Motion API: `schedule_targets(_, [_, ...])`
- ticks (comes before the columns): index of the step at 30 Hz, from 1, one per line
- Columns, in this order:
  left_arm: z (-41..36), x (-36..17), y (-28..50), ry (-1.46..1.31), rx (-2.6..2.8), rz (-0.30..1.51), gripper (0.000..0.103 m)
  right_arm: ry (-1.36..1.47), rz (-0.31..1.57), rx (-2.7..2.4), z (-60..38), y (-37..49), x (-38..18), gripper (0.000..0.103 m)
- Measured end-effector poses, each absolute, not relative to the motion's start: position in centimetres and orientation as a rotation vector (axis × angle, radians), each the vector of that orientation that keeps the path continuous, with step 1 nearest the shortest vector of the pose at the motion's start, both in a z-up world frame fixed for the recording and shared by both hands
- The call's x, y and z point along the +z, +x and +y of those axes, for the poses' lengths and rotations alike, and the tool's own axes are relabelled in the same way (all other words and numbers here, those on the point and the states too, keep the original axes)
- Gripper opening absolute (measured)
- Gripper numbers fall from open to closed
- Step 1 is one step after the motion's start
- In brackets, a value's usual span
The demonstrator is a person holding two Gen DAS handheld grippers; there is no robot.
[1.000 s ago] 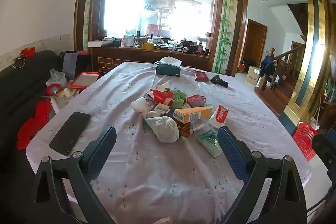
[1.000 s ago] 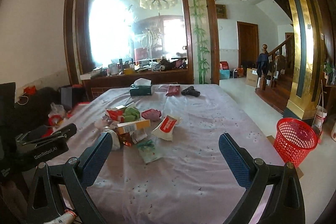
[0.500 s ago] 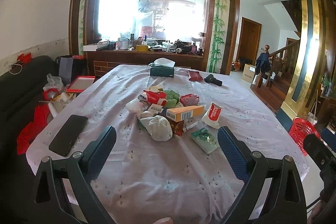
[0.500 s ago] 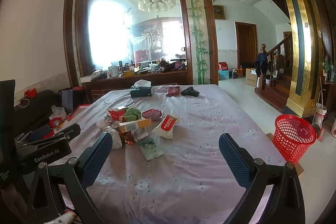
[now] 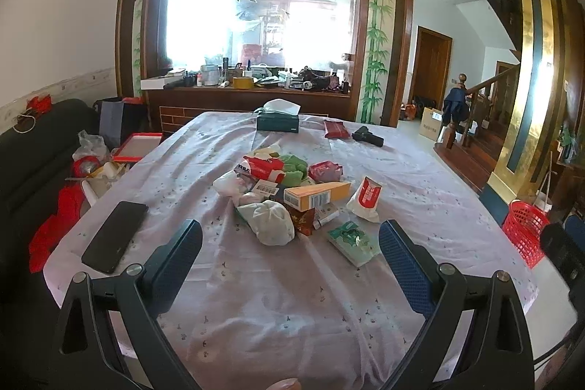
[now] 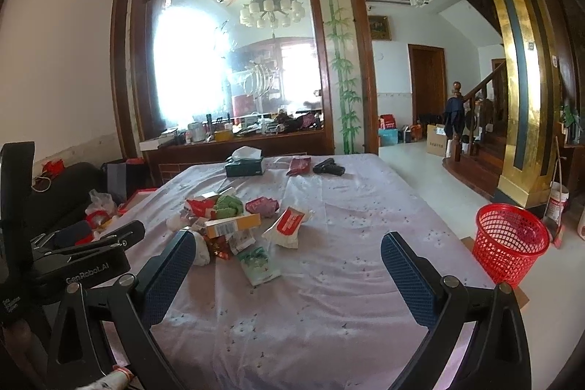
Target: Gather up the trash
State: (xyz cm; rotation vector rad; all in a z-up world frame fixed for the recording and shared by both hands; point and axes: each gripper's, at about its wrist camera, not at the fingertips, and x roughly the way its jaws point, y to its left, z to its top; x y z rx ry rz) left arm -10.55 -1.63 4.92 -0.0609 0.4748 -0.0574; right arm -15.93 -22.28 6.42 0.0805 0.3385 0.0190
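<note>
A pile of trash [image 5: 289, 189] lies in the middle of a table with a pale cloth [image 5: 256, 298]: a crumpled white bag [image 5: 270, 222], an orange box [image 5: 316, 194], a red-and-white pouch [image 5: 365, 198], a green packet [image 5: 353, 242], red and green wrappers. The pile also shows in the right wrist view [image 6: 234, 229]. My left gripper [image 5: 290, 256] is open and empty, above the near part of the table, short of the pile. My right gripper [image 6: 287, 260] is open and empty, to the right of the pile. A red mesh basket [image 6: 510, 242] stands on the floor right of the table.
A black phone [image 5: 115, 236] lies near the table's left edge. A tissue box [image 5: 278, 121], a red pack [image 5: 336, 128] and a black tool [image 5: 367, 136] sit at the far end. A dark sofa with bags [image 5: 55, 170] lies left. The left gripper's body [image 6: 73, 262] shows in the right view.
Both grippers have pulled back and risen a little, so the pile looks smaller and farther. Both stay open and empty. Nothing on the table has moved.
</note>
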Motion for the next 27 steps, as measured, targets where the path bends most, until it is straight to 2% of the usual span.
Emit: schedule_targets(27, [1.2, 3.8, -8.0, -0.104, -0.022, 0.500, 0.097, 0.073, 0.283, 0.052, -22.0, -13.6, 6.6, 0.103])
